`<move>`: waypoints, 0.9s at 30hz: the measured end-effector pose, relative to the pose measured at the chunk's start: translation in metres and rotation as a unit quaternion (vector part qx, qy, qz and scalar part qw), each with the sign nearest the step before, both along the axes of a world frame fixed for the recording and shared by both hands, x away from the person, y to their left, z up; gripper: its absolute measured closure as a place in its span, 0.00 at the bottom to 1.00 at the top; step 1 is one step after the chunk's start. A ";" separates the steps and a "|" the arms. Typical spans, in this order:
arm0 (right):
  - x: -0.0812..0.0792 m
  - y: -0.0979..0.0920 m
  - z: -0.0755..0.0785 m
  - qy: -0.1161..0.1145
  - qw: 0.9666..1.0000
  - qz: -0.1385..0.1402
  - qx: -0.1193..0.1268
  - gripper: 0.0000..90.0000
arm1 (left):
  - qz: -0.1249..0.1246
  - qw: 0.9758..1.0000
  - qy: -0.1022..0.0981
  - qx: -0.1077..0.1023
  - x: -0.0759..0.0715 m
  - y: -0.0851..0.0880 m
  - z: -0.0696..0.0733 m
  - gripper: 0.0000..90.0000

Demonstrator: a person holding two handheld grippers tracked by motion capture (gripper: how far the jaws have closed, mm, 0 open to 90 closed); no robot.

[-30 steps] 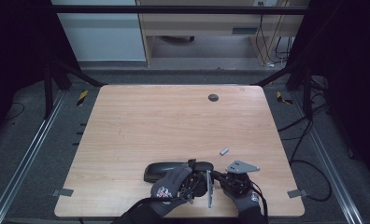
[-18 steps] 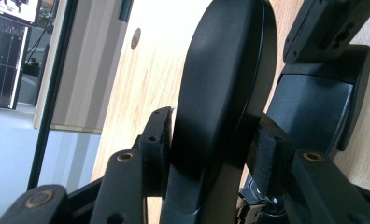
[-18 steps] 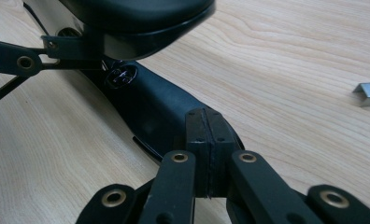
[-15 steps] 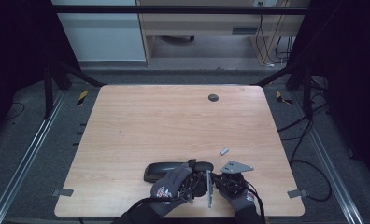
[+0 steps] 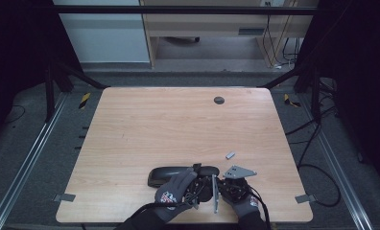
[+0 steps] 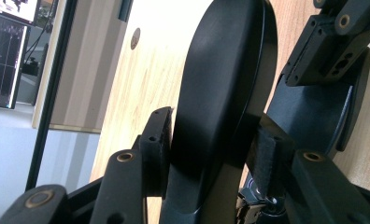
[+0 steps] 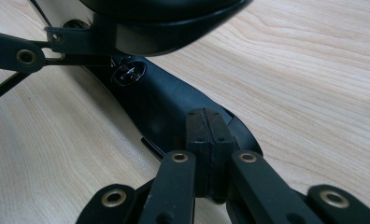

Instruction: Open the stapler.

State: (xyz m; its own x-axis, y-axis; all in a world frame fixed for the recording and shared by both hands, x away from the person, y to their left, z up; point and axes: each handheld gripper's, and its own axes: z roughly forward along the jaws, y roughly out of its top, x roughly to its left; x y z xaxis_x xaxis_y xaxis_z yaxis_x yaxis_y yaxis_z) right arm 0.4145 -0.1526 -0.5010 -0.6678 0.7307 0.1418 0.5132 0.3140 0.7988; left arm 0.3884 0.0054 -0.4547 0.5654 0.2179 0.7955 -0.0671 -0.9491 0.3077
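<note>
Near desk's front edge, right of centre. Left gripper (image 6: 211, 154) pinching upper shell of black hinged case (image 6: 225, 84), likely a glasses case, lifted clear of lower shell (image 7: 174, 109). Right gripper (image 7: 210, 140) pressed together, pads resting on lower shell's rim. Opening seemingly part done; contents unseen. Matte, smooth, elongated.
</note>
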 end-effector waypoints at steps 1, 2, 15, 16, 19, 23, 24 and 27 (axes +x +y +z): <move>0.000 0.000 0.000 0.000 1.000 0.000 0.001 1.00 | 0.000 1.000 0.000 0.000 0.000 0.000 0.000 0.61; 0.000 0.000 0.000 0.000 1.000 0.000 0.001 1.00 | 0.000 1.000 0.000 0.001 0.000 0.000 0.000 0.61; 0.000 0.000 -0.001 -0.001 1.000 -0.001 0.003 1.00 | 0.003 1.000 -0.002 -0.017 0.000 0.005 0.009 0.61; 0.000 0.000 -0.001 -0.001 1.000 -0.001 0.004 1.00 | 0.003 1.000 -0.002 -0.021 0.000 0.005 0.009 0.61; 0.000 0.000 -0.001 -0.001 1.000 -0.003 0.003 1.00 | 0.005 1.000 -0.002 -0.023 -0.001 0.007 0.012 0.62; 0.000 0.001 0.000 -0.002 1.000 -0.003 0.001 1.00 | 0.009 0.999 -0.003 -0.036 -0.001 0.010 0.017 0.62; 0.000 0.001 0.000 -0.001 1.000 -0.003 0.001 1.00 | 0.009 0.999 -0.003 -0.041 -0.001 0.011 0.018 0.62; 0.000 0.001 0.000 -0.001 1.000 -0.003 0.001 1.00 | 0.011 0.999 -0.004 -0.050 -0.001 0.014 0.022 0.63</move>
State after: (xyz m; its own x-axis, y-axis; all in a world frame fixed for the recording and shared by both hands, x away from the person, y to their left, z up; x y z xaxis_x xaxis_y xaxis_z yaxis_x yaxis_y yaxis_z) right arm 0.4140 -0.1518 -0.5013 -0.6631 0.7349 0.1421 0.5140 0.3090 0.8002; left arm 0.3874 0.0192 -0.4329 0.5534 0.3088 0.7736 -0.0492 -0.9150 0.4004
